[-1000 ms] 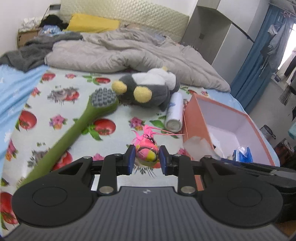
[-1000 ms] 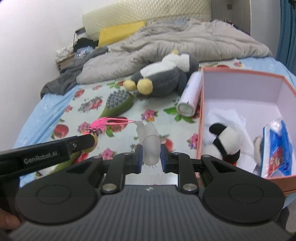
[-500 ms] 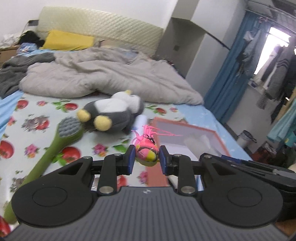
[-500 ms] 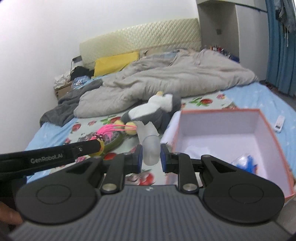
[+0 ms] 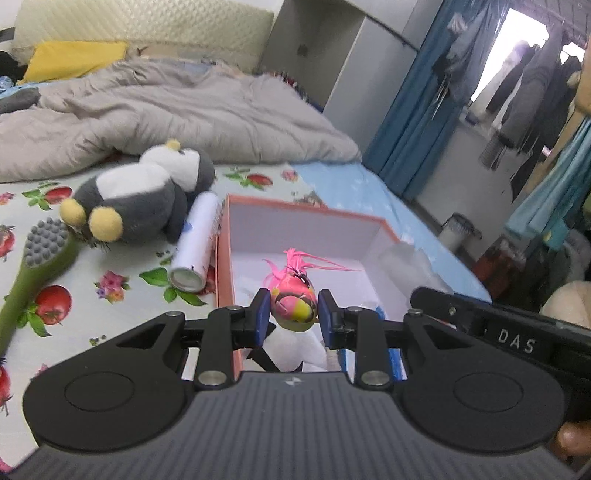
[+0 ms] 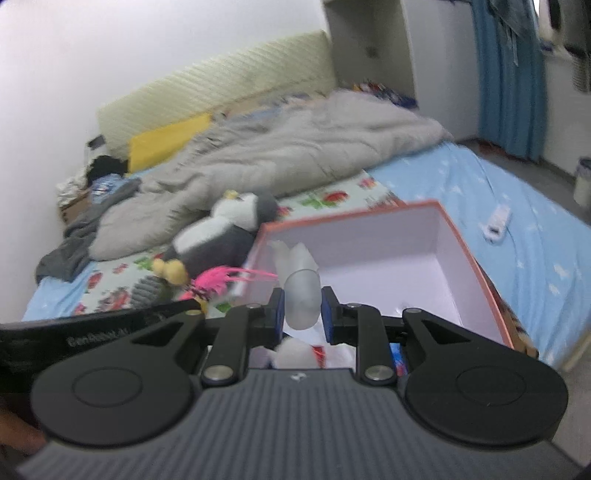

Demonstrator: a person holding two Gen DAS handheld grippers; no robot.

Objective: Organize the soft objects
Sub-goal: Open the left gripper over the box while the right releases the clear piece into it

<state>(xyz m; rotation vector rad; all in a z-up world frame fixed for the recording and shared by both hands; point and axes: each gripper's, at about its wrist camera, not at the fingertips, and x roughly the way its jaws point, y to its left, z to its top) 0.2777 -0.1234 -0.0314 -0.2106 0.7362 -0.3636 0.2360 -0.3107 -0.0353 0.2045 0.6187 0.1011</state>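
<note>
Left wrist view shows the left tool clamped on a small ball toy, held in the air above the open box; the toy's pink feathers fan up and off to the right, so its long axis runs from the rounded yellow-green underside toward the feather tips. Its body is glossy, mottled pink, yellow and green, with thin dark streaks near the top. The right wrist view, which is blurred, shows the right tool closed on a pale, translucent soft piece that stands roughly upright between the pads, its upper end leaning back toward the box's far wall; it too hangs above the box, near the box's left side. The box is orange-pink outside and white inside, with white stuffing and something blue at its near end. Just beside its left wall on the bed lie a white spray can, its capped end facing the camera, and a grey-and-white plush penguin with yellow feet. A green brush lies further left on the fruit-and-flower printed sheet. Behind are a rumpled grey duvet, a yellow pillow, a quilted cream headboard and blue curtains.
</note>
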